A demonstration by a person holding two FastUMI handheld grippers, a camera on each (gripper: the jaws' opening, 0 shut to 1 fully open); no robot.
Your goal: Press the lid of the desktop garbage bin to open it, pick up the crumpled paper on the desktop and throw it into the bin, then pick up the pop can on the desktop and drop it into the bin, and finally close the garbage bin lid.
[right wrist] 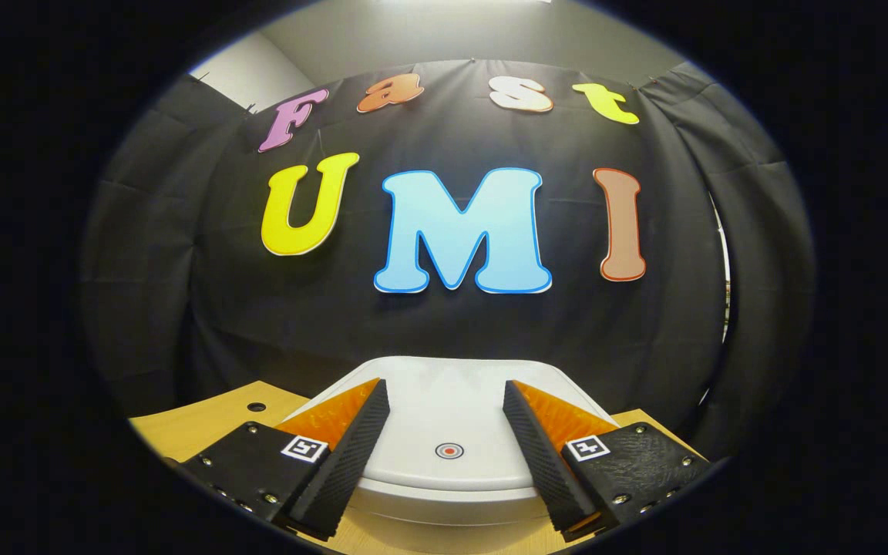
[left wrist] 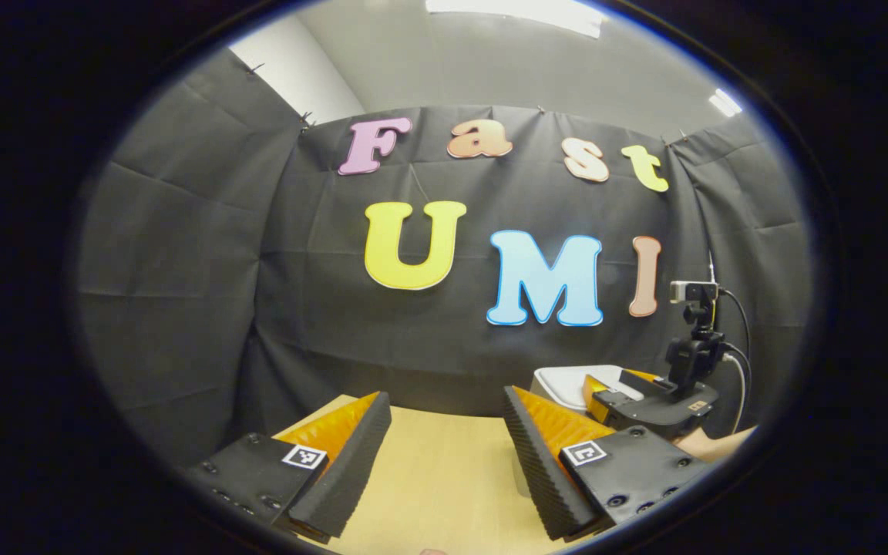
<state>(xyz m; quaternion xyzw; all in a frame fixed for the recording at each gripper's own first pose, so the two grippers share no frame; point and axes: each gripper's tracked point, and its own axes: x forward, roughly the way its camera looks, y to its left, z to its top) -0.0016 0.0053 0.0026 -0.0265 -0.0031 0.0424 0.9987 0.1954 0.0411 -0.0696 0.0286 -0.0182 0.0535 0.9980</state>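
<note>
The white desktop garbage bin (right wrist: 448, 416) stands right in front of my right gripper (right wrist: 444, 416) with its lid down. A small round red-centred mark (right wrist: 449, 450) sits on the lid between the fingers. My right gripper is open, just above the lid, with its fingers to either side of the mark. In the left gripper view, my left gripper (left wrist: 444, 416) is open above the wooden table (left wrist: 436, 478), holding nothing. To its right the other gripper (left wrist: 648, 401) hovers over the white bin (left wrist: 567, 379).
The black cloth wall closes the booth behind the table. A small camera on a stand (left wrist: 694, 324) with a cable rises at the right. A small round hole (right wrist: 256, 406) marks the tabletop left of the bin. A forearm (left wrist: 721, 443) holds the other gripper.
</note>
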